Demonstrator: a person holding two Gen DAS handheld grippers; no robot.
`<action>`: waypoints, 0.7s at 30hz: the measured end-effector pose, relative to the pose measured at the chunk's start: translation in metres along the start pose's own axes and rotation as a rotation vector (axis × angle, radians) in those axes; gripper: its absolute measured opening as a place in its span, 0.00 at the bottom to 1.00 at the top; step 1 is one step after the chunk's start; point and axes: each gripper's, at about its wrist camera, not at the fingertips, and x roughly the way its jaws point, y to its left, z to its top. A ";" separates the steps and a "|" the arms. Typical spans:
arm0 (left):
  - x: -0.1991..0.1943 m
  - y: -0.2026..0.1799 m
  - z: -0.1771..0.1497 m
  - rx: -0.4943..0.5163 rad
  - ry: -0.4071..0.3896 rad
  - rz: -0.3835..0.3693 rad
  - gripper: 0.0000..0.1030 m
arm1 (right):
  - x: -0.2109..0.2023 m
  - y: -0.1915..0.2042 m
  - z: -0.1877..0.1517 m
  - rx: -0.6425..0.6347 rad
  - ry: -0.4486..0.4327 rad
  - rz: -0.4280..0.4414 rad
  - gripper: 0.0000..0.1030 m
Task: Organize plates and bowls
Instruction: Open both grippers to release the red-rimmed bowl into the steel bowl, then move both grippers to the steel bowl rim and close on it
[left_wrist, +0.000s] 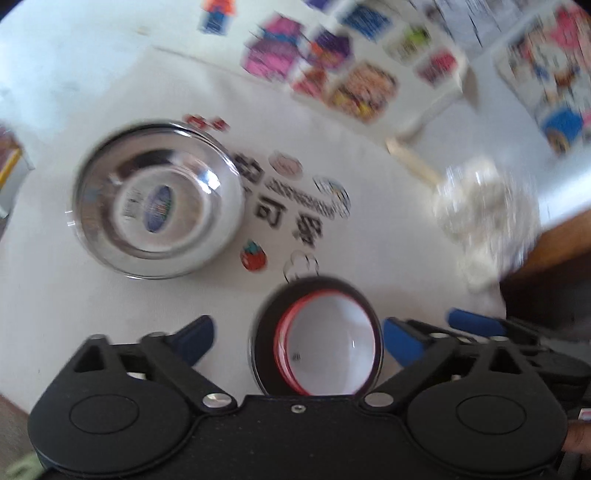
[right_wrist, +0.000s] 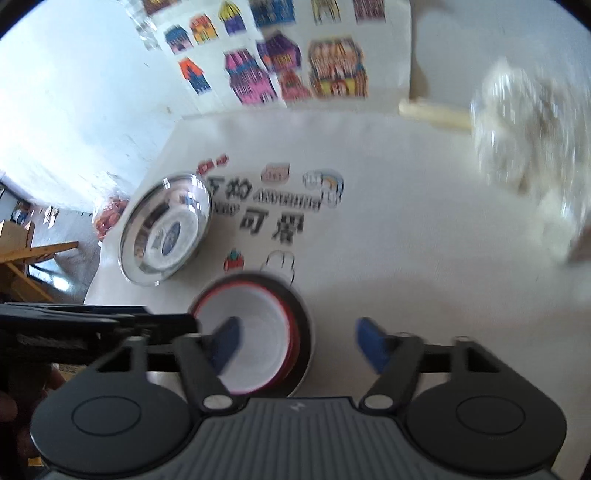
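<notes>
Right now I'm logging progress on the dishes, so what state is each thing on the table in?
Steel bowl: upright, on its own, label inside.
White bowl: upright, nested in a red-rimmed bowl inside a dark one.
Left gripper: fingers open either side of the nested bowls, holding nothing.
Right gripper: fingers open, holding nothing.
Clear wrapped bundle: lying on the table, too blurred to say more.

Both cameras sit just behind their own blue fingers and look steeply down at the white table (left_wrist: 55, 280), close above it. The left wrist view has the nested bowls (left_wrist: 325, 343) centred; the right wrist view has them left of centre. Both share the steel bowl (left_wrist: 159, 201), printed cloth and nested bowls.
</notes>
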 end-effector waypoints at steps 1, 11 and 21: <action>-0.003 0.001 -0.002 -0.017 -0.023 0.018 0.99 | -0.003 -0.003 0.004 -0.023 -0.016 -0.001 0.91; -0.007 0.020 -0.015 -0.118 -0.102 0.106 0.99 | 0.006 -0.011 0.015 -0.111 -0.007 -0.009 1.00; -0.003 0.030 -0.019 -0.116 -0.067 0.149 0.99 | 0.012 -0.011 0.013 -0.118 -0.007 -0.034 1.00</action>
